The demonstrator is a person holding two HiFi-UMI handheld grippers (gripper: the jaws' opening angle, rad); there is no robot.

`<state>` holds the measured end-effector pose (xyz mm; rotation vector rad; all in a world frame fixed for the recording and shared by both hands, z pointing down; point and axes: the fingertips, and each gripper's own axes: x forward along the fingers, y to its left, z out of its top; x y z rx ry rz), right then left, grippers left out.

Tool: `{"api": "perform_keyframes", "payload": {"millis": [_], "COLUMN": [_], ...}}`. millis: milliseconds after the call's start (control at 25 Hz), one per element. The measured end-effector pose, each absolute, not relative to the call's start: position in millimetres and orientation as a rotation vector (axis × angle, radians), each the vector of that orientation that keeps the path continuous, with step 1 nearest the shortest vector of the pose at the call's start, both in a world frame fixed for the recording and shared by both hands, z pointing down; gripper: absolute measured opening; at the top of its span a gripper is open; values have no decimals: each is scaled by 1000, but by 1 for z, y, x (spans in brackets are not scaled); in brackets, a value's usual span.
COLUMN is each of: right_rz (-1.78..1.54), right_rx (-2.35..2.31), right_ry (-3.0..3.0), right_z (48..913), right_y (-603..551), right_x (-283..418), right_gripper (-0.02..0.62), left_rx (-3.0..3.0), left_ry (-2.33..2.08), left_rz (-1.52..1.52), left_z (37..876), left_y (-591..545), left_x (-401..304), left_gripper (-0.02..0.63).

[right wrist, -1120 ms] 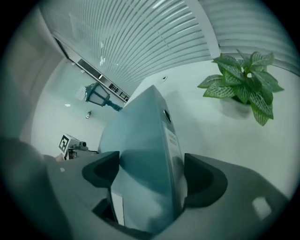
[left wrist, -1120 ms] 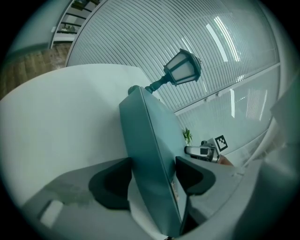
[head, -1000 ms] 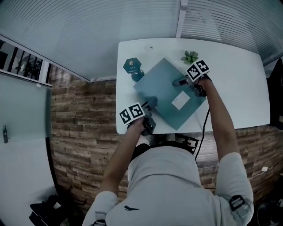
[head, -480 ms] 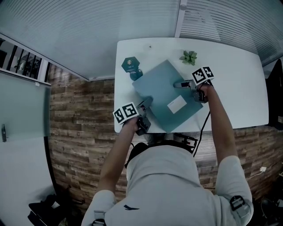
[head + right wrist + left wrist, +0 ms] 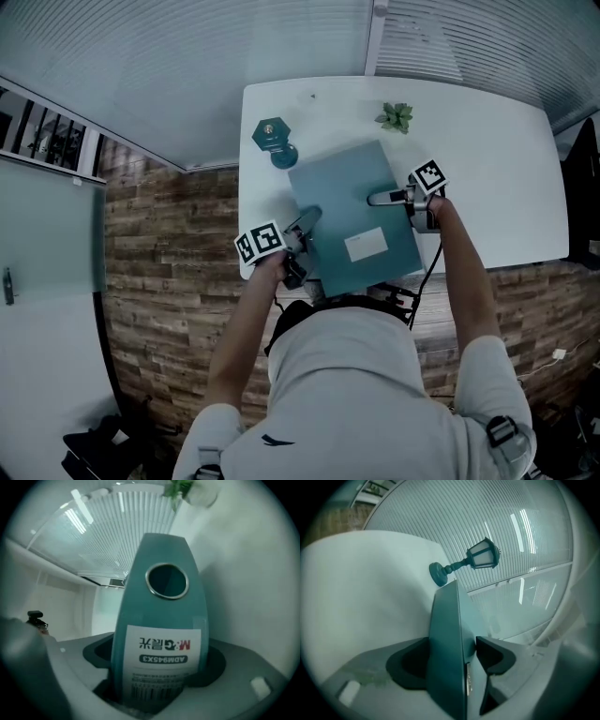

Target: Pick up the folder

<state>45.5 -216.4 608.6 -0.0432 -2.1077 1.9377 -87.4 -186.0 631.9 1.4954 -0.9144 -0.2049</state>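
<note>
Folder [image 5: 337, 187] sits over the near half of the white surface [image 5: 497, 169], its near edge overhanging the rim towards me. It is carried between both grippers.

Left side: my left gripper [image 5: 306, 221] is clamped on the folder's thin left edge, one pad on each face. I judge this grip steadies the open side so the covers cannot splay.

Centre: the folder is a teal, rigid box type with one pale label on its top face. It appears raised, though I cannot confirm a gap beneath it. A teal lantern ornament [image 5: 272, 141] stands just off its far-left corner, apart from it.

Right side: my right gripper [image 5: 377, 199] grips the broad spine, which bears a printed label and a metal-ringed finger hole. That is the stiffest part and takes the weight. A small plant [image 5: 395, 117] stands beyond.
</note>
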Motion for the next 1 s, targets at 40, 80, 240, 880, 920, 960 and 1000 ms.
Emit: {"api": "perform_keyframes", "payload": {"millis": [40, 80, 240, 880, 920, 960, 1000], "right_rz": [1942, 1946, 1908, 1336, 1303, 1277, 1262], "right_rx": [-42, -23, 5, -120, -134, -147, -160], "right_ry": [-2125, -2134, -2152, -2638, -2665, -2692, -2718], "right_z": [608, 609, 610, 509, 499, 490, 480], "right_y": [-214, -214, -214, -199, -197, -195, -194], "right_x": [44, 44, 45, 52, 53, 54, 56], "right_gripper": [419, 410, 405, 304, 301, 298, 296], "left_rx": [1500, 1502, 1500, 1876, 1912, 1942, 1965], "left_ry": [-930, -939, -903, -719, -703, -689, -673], "left_rz": [-206, -209, -217, -309, -306, -319, -350], "left_z": [631, 631, 632, 543, 534, 525, 514], "left_y": [-186, -187, -186, -175, -173, -172, -172], "left_x": [-88, -90, -90, -81, -81, -82, -82], "left_gripper": [316, 316, 316, 322, 322, 322, 322]}}
